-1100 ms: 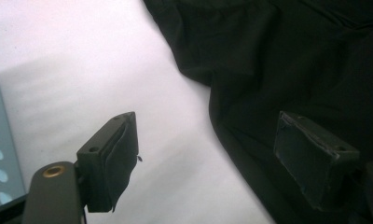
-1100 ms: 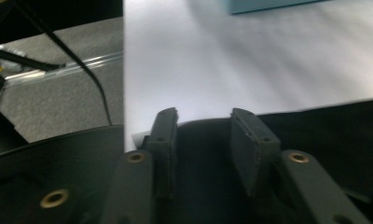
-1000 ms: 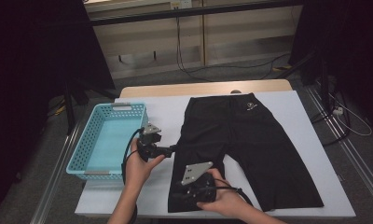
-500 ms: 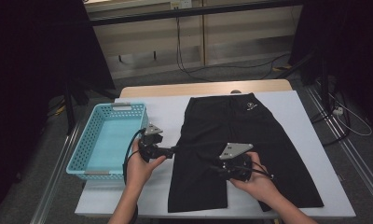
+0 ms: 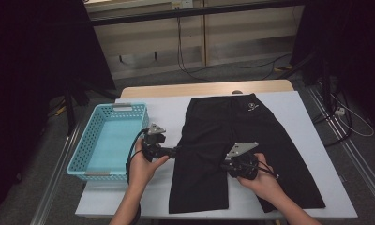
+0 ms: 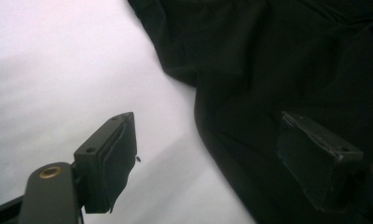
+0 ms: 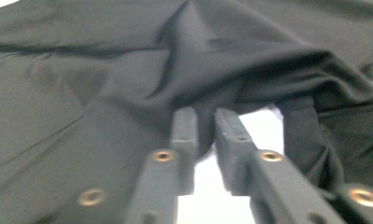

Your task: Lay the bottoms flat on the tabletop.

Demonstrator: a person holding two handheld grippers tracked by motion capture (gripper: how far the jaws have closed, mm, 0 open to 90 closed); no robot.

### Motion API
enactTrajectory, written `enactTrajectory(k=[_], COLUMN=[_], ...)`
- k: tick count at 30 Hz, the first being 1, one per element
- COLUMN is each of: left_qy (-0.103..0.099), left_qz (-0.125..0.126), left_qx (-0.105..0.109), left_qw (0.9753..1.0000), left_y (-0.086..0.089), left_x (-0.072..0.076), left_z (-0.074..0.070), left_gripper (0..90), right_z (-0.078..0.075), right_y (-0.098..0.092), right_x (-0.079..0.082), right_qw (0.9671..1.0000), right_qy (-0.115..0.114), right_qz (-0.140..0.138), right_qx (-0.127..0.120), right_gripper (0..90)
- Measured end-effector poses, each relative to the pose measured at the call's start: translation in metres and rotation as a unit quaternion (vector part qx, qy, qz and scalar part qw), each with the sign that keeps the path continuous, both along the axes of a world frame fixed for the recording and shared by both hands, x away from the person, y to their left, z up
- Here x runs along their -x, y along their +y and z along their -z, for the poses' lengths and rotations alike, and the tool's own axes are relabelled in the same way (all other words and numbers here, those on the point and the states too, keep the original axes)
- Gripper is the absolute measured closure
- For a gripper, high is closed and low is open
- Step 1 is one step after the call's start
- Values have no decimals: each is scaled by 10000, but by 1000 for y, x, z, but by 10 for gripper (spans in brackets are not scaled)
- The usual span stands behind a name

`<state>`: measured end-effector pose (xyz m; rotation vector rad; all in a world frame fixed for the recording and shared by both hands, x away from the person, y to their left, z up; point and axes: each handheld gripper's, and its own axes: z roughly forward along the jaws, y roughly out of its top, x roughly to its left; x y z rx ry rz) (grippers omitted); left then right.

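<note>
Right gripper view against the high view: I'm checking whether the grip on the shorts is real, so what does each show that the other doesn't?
Right gripper view: the two jaws stand nearly closed with a fold of the black shorts pinched between them, the cloth lifted off the white table.

High view: the left gripper at the shorts' left edge, the blue basket beside it, and a small logo near the waistband.

Both: the right gripper at the inner edge of the left leg.

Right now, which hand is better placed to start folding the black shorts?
The right. The right gripper is already pinched on a fold of the black shorts. The left gripper is open at the shorts' edge, gripping nothing.
</note>
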<state>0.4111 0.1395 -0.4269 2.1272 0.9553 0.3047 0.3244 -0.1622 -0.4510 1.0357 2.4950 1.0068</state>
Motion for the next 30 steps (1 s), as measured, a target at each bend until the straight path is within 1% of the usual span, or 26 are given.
enactTrajectory(k=[1, 2, 3, 6, 7, 9, 11, 12, 13, 14, 15, 16, 18, 19, 21, 23, 25, 27, 28, 29, 30], left_qy=[-5, -17, 10, -24, -15, -3, 9, 9, 13, 13, 70, 64, 95, 141, 155, 215, 236, 198, 243, 243, 275], left_qz=[15, 35, 47, 28, 45, 33, 11, 11, 6, 6, 14, -10, -9, -54, -100, -33, -25, -37, 4, 4, 0], left_qx=[6, -20, 18, 9, 31, 32, 6, 6, -56, -56, -44, -58, -47, -67, -58, -89, -49, -48, -96, -96, -109], left_qw=[10000, 10000, 10000, 10000, 10000, 10000, 10000, 10000, 10000, 10000, 10000, 10000, 9999, 9999, 9998, 9997, 9997, 9998, 9997, 9997, 9996], left_y=[-2, -2, -3, -3, -3, -4, -5, -5, -7, -7, -7, -8, -8, -8, -8, -7, -8, -10, -11, -11, -12], left_x=[0, -1, -1, -1, -2, -3, -4, -4, -4, -4, -4, -5, -5, -6, -6, -6, -6, -5, -5, -5, -4], left_z=[0, 0, -1, -1, -1, 0, 2, 2, 3, 3, 4, 6, 7, 9, 11, 12, 12, 14, 14, 14, 16], left_gripper=[206, 206, 206, 204, 203, 203, 202, 201, 201, 201, 201, 201, 205, 206, 210, 214, 226, 246, 257, 281, 309], right_z=[0, -1, -2, -4, -4, -3, -4, -4, -6, -6, -6, -6, -6, -7, -7, -6, -6, -5, -5, -5, -6], right_y=[-2, -2, -3, -5, -7, -9, -12, -12, -16, -16, -20, -21, -22, -24, -24, -25, -26, -27, -27, -26, -25], right_x=[1, 2, 3, 7, 14, 22, 28, 28, 30, 30, 29, 29, 29, 27, 26, 23, 20, 16, 14, 13, 12], right_qw=[9999, 9999, 9999, 9998, 9995, 9992, 9993, 9993, 9994, 9994, 9996, 9997, 9997, 9999, 9998, 9998, 9998, 9998, 9997, 9996, 9992], right_qy=[101, 112, 136, 147, 217, 267, 248, 248, 232, 232, 210, 168, 168, 130, 125, 51, -42, -107, -123, -135, -85], right_qz=[-59, -66, -88, -142, -217, -285, -273, -273, -173, -173, -126, -87, -70, -28, -13, 37, 111, 139, 184, 240, 362], right_qx=[-79, -76, -57, -3, 13, 81, 97, 97, 171, 171, 134, 156, 145, 107, 148, 190, 127, -54, -100, -112, -148], right_gripper=[887, 899, 900, 900, 900, 900, 900, 900, 900, 900, 900, 900, 900, 900, 900, 900, 900, 895, 880, 841, 801])
